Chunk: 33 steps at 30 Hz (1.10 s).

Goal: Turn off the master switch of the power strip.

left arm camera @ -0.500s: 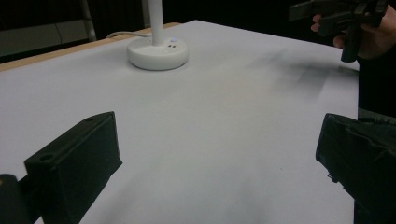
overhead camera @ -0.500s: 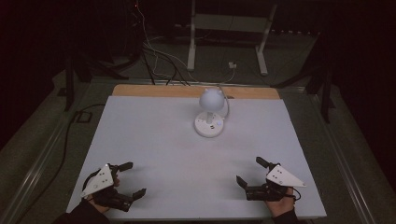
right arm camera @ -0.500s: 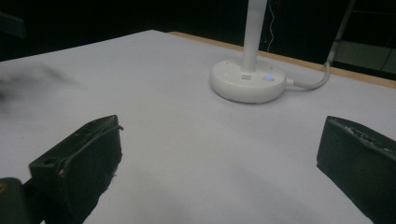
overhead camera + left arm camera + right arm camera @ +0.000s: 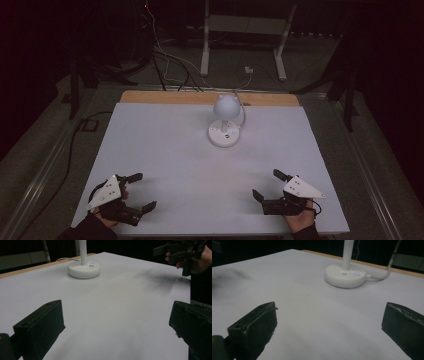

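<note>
- A white lamp (image 4: 225,120) stood upright at the far middle of the tabletop (image 4: 165,145), its cord trailing off the far edge.
- Left gripper (image 4: 141,191), near left corner, had its jaws spread wide and held nothing.
- Right gripper (image 4: 266,185), near right, was likewise spread and empty.

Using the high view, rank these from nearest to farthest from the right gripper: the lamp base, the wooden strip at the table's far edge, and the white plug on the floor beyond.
From the right gripper:
1. Lamp base, mid-table, ahead and to its left.
2. Wooden strip, along the table's far edge.
3. White plug, on the floor beyond the table.
</note>
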{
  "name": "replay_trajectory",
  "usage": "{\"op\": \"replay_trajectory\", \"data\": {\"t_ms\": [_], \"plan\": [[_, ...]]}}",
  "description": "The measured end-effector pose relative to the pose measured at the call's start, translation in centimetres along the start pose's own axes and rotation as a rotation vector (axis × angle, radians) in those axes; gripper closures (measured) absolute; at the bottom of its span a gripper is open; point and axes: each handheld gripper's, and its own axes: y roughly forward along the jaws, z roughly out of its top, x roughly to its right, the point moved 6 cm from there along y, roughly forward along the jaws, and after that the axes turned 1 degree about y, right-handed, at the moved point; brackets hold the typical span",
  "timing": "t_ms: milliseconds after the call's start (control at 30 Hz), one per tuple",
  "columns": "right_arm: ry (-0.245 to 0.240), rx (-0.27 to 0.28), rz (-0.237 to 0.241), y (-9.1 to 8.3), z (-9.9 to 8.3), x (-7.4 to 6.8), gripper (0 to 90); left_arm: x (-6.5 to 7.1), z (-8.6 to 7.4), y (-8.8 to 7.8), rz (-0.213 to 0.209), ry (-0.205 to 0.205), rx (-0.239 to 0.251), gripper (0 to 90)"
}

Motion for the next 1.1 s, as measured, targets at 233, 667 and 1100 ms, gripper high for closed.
{"op": "replay_trajectory", "data": {"t_ms": [233, 667, 1100], "plan": [[-0.023, -0.019, -0.026, -0.2, 0.2, -0.3, 0.0, 0.0, -0.2, 0.2, -0.005, -0.006, -0.013, 0.3], [-0.007, -0.032, -0.03, -0.2, 1.1, -0.6, 0.0, -0.1, -0.3, 0.2, -0.002, -0.018, -0.026, 0.3], [-0.002, -0.035, -0.063, -0.2, 2.4, -0.2, 0.0, -0.1, -0.2, 0.2, -0.001, -0.024, -0.026, 0.3]]}}
